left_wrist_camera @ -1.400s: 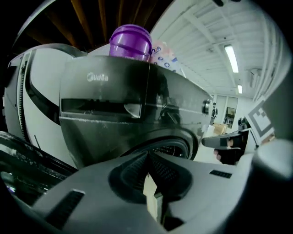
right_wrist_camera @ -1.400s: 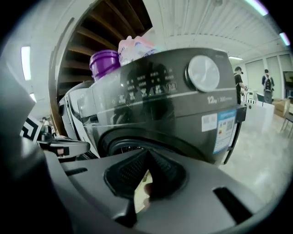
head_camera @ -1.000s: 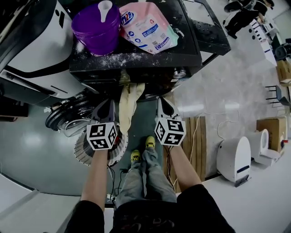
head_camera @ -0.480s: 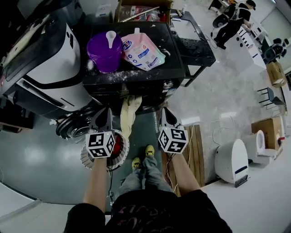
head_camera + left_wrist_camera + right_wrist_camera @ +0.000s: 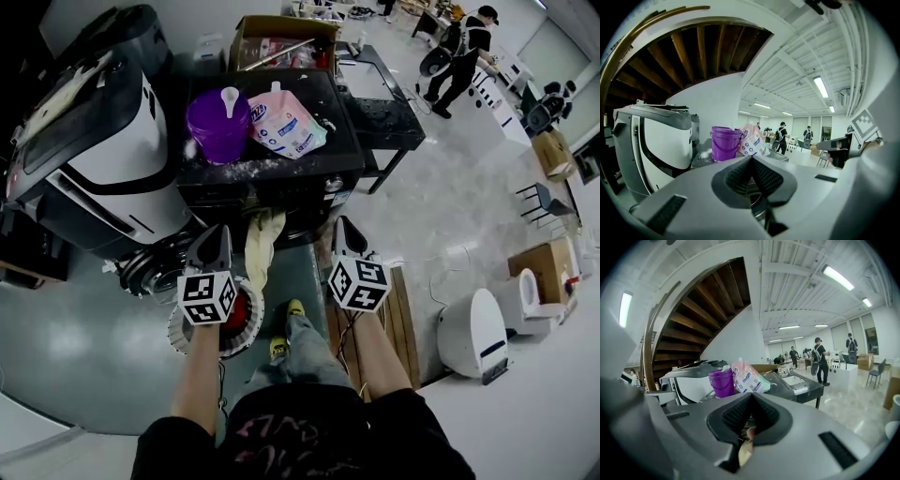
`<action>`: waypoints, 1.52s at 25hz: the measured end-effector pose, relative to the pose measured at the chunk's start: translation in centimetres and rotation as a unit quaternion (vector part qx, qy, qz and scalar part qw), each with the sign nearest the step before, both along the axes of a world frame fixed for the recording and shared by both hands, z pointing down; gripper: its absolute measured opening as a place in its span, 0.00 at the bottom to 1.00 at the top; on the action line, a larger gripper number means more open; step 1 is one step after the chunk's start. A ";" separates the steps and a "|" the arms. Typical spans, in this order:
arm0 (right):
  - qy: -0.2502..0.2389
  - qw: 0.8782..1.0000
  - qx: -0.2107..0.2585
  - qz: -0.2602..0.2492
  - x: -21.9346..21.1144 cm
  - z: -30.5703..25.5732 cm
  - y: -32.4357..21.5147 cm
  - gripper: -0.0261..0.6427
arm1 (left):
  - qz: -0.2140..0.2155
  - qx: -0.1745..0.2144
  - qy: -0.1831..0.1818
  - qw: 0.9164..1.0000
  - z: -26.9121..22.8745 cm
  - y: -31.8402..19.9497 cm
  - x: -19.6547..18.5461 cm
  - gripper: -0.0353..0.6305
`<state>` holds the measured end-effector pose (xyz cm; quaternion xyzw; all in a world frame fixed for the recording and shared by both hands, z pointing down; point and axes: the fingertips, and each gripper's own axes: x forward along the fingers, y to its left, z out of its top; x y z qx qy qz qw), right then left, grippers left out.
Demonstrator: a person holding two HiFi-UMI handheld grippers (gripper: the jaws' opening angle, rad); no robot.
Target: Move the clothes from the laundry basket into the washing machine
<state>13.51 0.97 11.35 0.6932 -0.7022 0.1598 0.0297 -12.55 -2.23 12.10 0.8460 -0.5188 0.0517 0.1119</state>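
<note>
Head view, left gripper (image 5: 219,232) and right gripper (image 5: 343,226) closed empty, cream cloth (image 5: 262,246) draped from washing machine (image 5: 314,167) between them, purple bucket (image 5: 217,124) and pink pouch (image 5: 287,120) set on top.

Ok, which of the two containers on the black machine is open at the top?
The purple bucket, on the left: open-topped, with a white scoop-like piece in it. The pink pouch beside it is a soft bag.

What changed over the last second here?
The left tool and right tool lifted together as the person straightened up. Nothing taken or released: both stayed shut. The cream cloth still hangs from the washing machine; purple bucket unmoved.
</note>
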 end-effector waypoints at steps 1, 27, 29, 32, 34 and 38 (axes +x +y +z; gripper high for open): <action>-0.001 1.000 0.005 0.003 0.1 -0.6 0.2 0.05 | 0.001 0.005 0.001 1.000 -0.5 0.1 0.0 0.07; -0.006 0.998 0.055 0.031 4.2 -6.7 3.4 0.05 | -0.004 0.049 0.017 0.999 -6.6 1.6 1.2 0.07; -0.002 0.998 0.056 0.032 4.7 -6.9 3.7 0.05 | -0.002 0.048 0.014 0.999 -6.8 1.5 1.5 0.07; -0.001 0.997 0.060 0.040 6.1 -7.0 4.2 0.05 | 0.007 0.049 0.005 0.999 -6.9 1.4 2.5 0.07; -0.002 0.997 0.061 0.046 7.1 -6.9 4.4 0.05 | 0.012 0.050 -0.003 0.999 -6.9 1.3 3.3 0.07; 0.000 0.997 0.063 0.049 9.0 -6.9 4.7 0.05 | 0.016 0.054 -0.011 0.998 -7.2 1.3 4.6 0.07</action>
